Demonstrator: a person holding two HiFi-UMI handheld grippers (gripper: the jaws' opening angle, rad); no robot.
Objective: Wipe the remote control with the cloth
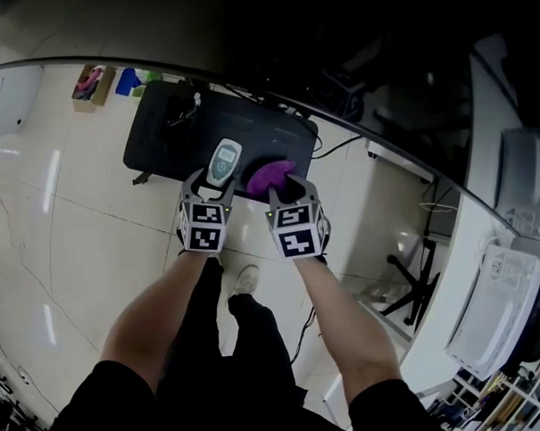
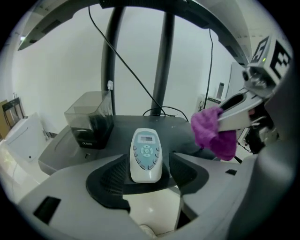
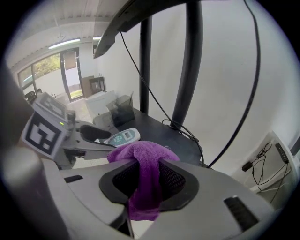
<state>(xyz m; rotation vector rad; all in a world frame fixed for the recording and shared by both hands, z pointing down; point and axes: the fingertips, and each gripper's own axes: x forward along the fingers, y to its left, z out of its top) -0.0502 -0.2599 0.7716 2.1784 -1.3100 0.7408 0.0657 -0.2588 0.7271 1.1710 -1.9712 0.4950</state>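
Left gripper view first: where is the remote control (image 2: 146,154)?

Its lower end is between the jaws of the left gripper (image 2: 147,169). The button face is up and the screen end points away. The jaws stand wide, about as wide as the body, and I take it they're carrying it, since in the head view it sits up off the black tabletop (image 1: 256,129).

How should it handle?

Light and rigid, I'd say, but the shell is smooth plastic and could slide between the pads. A thin dark sliver beside one pad makes me think the hold is not tight. Gripping the bottom end seems right: it leaves the keys and screen free.

And the cloth (image 3: 145,159)?

The right gripper (image 3: 146,182) has it pinched, with the jaws drawn close on a fold. A purple bunch sticks out past the tips and a tail hangs below. It's soft and limp, so it won't push back much. I'd use the bunched part, which should get in around the raised buttons.

Are they touching yet?

Not that I can see. The cloth is near the remote's right side, just apart from it.

Any risk?

A firm stroke could lever the remote out of the jaws, so I'd keep the pressure light and wipe along its length.
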